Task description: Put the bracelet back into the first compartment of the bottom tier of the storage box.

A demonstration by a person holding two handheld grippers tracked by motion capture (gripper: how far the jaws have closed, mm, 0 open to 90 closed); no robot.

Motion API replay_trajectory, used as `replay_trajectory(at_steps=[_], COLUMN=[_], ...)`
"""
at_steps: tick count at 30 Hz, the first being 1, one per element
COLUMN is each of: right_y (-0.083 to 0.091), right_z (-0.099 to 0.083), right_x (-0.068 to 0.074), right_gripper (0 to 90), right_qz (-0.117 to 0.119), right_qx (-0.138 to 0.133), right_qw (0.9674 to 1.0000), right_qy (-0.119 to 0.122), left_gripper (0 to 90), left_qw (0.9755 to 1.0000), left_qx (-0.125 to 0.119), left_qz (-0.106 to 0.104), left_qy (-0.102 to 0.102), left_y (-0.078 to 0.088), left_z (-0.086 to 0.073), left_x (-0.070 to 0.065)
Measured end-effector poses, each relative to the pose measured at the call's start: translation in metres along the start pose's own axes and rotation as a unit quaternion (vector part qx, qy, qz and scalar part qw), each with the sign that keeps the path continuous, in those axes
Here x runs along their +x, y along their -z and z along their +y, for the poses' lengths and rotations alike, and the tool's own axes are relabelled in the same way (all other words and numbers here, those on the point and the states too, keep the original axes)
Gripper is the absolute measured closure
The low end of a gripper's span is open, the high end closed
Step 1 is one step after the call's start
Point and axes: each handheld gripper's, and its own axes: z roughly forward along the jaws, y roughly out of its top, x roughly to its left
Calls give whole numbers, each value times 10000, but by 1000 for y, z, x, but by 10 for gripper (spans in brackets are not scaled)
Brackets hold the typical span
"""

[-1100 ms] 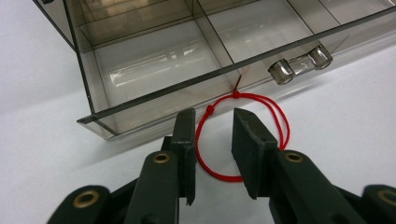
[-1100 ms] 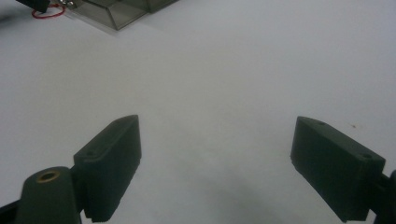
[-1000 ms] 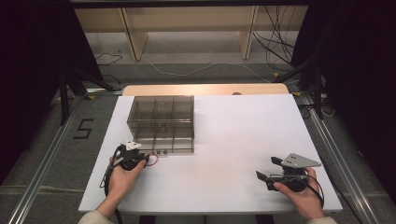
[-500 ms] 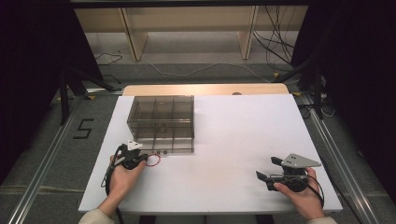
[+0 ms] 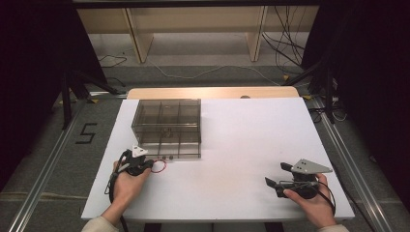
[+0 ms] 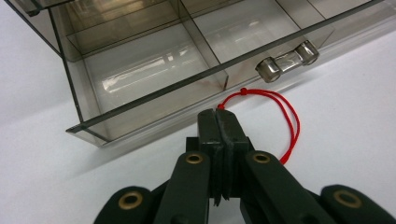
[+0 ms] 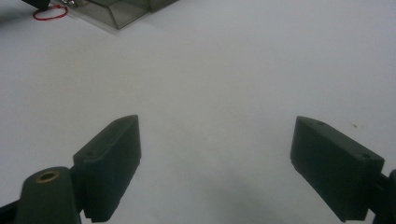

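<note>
Left gripper view: left gripper (image 6: 218, 114) just closed, clamped on red cord loop (image 6: 286, 122) beside smoky compartment box (image 6: 140, 70). Lift and placement remain. Right gripper (image 5: 280, 178) spread, idle.

Left tongs (image 6: 218, 116) clamped shut — right tongs (image 7: 215, 163) wide apart, low, level.

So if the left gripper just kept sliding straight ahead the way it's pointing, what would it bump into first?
Most likely the front wall of the smoky clear box. The left gripper, shut on a red string, points at it with a narrow strip of bare white table between. Depth is hard to judge.
</note>
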Motion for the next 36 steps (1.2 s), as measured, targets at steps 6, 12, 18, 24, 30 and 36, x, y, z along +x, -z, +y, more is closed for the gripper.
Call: replay_trajectory(at_steps=[6, 12, 18, 24, 30, 36], right_y=[0, 0, 0, 0, 0, 1], right_z=[0, 0, 0, 0, 0, 0], right_x=[0, 0, 0, 0, 0, 0], right_gripper=[167, 168, 167, 167, 167, 167], right_qz=[-5, -4, -2, -2, -3, -1], right_qx=[9, 6, 2, -2, -9, -7], right_qw=[10000, 10000, 10000, 10000, 10000, 10000], right_qy=[-5, -2, -2, -11, -7, -9], left_gripper=[895, 896, 896, 897, 897, 897], left_qw=[10000, 9999, 9998, 9997, 9995, 9992], left_qx=[-29, -88, -106, -201, -252, -334], left_qz=[-35, -60, -111, -132, -164, -195], left_qy=[-66, -69, -101, -109, -96, -80], left_y=[1, 4, 6, 10, 12, 15], left_z=[1, 2, 3, 5, 6, 7], left_x=[-2, -2, -3, -2, -1, -1])
